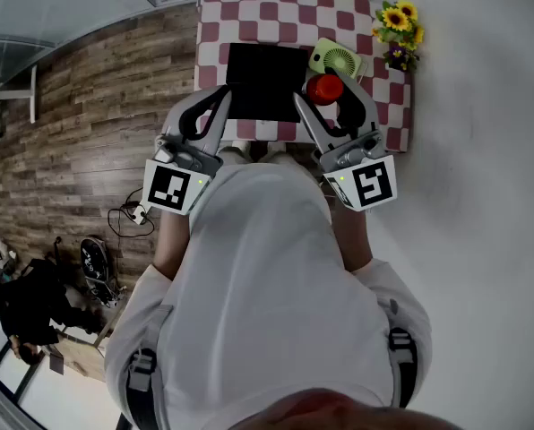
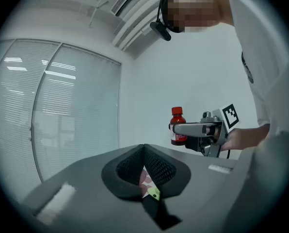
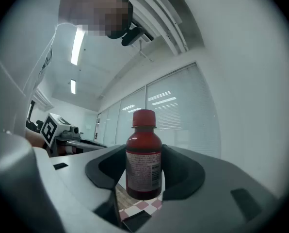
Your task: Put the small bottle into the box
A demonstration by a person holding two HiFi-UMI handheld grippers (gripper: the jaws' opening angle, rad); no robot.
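A person in a white shirt [image 1: 267, 267] is standing at a small table. A cloth [image 1: 385, 106] with red and white squares is covering the table. A black box [image 1: 265, 79] is sitting on the cloth, and it is open at the top. A little green fan [image 1: 337, 59] is lying just beside the box, at its far right corner. Yellow sunflowers [image 1: 400, 21] are sitting on the right edge of the table.

The right gripper [image 1: 325, 90] is holding the small bottle [image 3: 143, 154]. Its two jaws are pressing on the sides of the bottle and are standing wide around it. The bottle is dark red with a red cap and a white label. It is standing straight up. It is hanging in the air over the table, just to the right of the box, and it is not in the box yet.

The left gripper [image 2: 144, 149] is holding nothing. Its jaws are close together, with the tips touching. It is pointing at the near left part of the box.

The floor [image 1: 88, 115] on the left is showing brown wood boards, and a thin cable [image 1: 128, 213] is lying on it. Big windows with blinds [image 2: 62, 110] are filling one wall. Long lights [image 3: 77, 42] are shining on the ceiling.
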